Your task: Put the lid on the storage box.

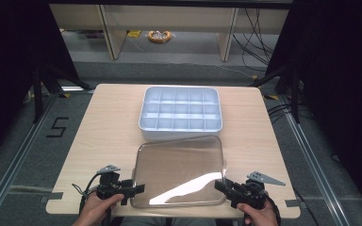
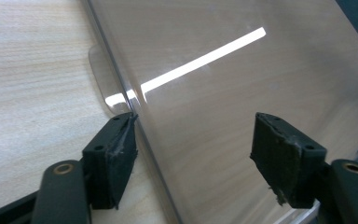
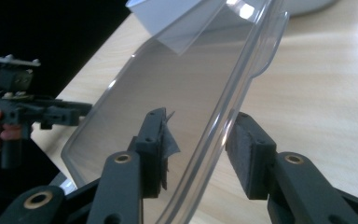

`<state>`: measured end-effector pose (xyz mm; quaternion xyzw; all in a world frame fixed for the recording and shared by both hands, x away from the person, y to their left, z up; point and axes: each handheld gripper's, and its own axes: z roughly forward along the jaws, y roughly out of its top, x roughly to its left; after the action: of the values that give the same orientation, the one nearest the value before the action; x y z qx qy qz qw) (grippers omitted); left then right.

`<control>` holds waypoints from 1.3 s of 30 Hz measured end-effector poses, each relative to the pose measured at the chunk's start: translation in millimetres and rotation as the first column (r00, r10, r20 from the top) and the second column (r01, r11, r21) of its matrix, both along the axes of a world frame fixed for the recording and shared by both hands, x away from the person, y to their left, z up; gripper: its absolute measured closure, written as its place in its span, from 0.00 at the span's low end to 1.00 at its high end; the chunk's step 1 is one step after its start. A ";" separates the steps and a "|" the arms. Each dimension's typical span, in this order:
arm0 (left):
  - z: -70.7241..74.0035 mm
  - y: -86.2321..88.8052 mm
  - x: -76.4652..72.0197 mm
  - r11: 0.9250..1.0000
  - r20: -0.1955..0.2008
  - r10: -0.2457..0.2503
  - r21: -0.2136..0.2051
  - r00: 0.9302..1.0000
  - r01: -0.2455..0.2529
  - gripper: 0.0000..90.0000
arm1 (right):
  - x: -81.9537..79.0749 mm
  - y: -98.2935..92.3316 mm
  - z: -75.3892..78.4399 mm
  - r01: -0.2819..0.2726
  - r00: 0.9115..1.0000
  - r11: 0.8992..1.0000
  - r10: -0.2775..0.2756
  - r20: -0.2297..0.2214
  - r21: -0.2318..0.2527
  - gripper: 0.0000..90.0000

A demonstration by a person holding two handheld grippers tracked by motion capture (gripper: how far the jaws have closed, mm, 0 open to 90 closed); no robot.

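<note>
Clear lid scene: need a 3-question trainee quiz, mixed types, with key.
1. True or false: the clear lid sits on top of the compartment tray.
2. Fill in: the left gripper has its jaws ____ at the lid's edge.
3. The right gripper is: A) shut on the lid's rim, B) open above the tray, C) lying flat on bare table.
Key: 1 false, the lid is on the table in front of the tray; 2 open; 3 A.

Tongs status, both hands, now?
Left tongs: open, straddling the clear lid edge, no grip.
Right tongs: closed on the lid's rim.
</note>
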<state>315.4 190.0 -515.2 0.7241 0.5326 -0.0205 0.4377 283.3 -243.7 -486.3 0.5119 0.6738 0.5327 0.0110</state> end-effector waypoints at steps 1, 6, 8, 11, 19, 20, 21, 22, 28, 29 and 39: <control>-0.1 0.0 0.1 1.000 -0.003 0.008 -0.007 1.000 -0.008 0.33 | -0.4 -0.3 0.6 -0.002 0.999 1.000 0.003 0.033 -0.019 0.67; 0.0 0.4 0.8 1.000 -0.014 0.013 -0.020 1.000 -0.013 0.31 | -4.2 -1.5 5.4 -0.040 0.994 0.999 0.042 0.099 -0.024 0.69; -0.2 0.7 1.1 0.999 -0.019 0.021 -0.030 1.000 -0.021 0.31 | -7.4 -0.7 6.8 -0.048 0.993 0.999 0.050 0.104 -0.020 0.69; -0.6 0.7 1.4 0.999 -0.020 0.022 -0.037 1.000 -0.023 0.30 | -10.2 -2.1 7.0 -0.062 0.991 0.998 0.064 0.121 -0.022 0.69; -1.9 2.0 7.0 0.997 -0.030 0.023 -0.074 0.999 -0.026 0.29 | -16.6 -2.3 9.6 -0.070 0.988 0.997 0.071 0.136 -0.011 0.69; -1.9 2.0 7.0 0.997 -0.030 0.023 -0.074 0.999 -0.026 0.27 | -17.9 -2.9 10.8 -0.078 0.988 0.997 0.078 0.134 -0.003 0.69; -1.9 1.8 7.6 0.997 -0.029 0.028 -0.073 0.999 -0.030 0.27 | -17.9 -2.9 10.8 -0.078 0.988 0.997 0.078 0.134 -0.003 0.69; -1.8 2.1 8.5 0.997 -0.032 0.029 -0.076 0.999 -0.032 0.26 | -16.8 -4.8 9.4 -0.085 0.983 0.996 0.087 0.162 -0.023 0.69; -4.1 4.9 13.4 0.992 -0.047 -0.001 -0.124 0.999 -0.005 0.23 | -22.9 -4.8 13.7 -0.091 0.983 0.996 0.093 0.159 -0.020 0.69; -4.4 4.6 14.3 0.990 -0.060 -0.007 -0.141 0.998 -0.002 0.23 | -21.8 -5.9 12.7 -0.097 0.977 0.994 0.105 0.185 -0.050 0.69; -2.9 7.7 12.8 0.991 -0.047 -0.023 -0.134 0.999 0.017 0.55 | -18.3 -8.8 3.8 -0.053 0.994 0.998 0.057 0.092 -0.044 0.70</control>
<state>328.2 197.7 -518.1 0.6977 0.5331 -0.0781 0.4721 265.0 -252.5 -482.6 0.4675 0.6973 0.5419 0.0387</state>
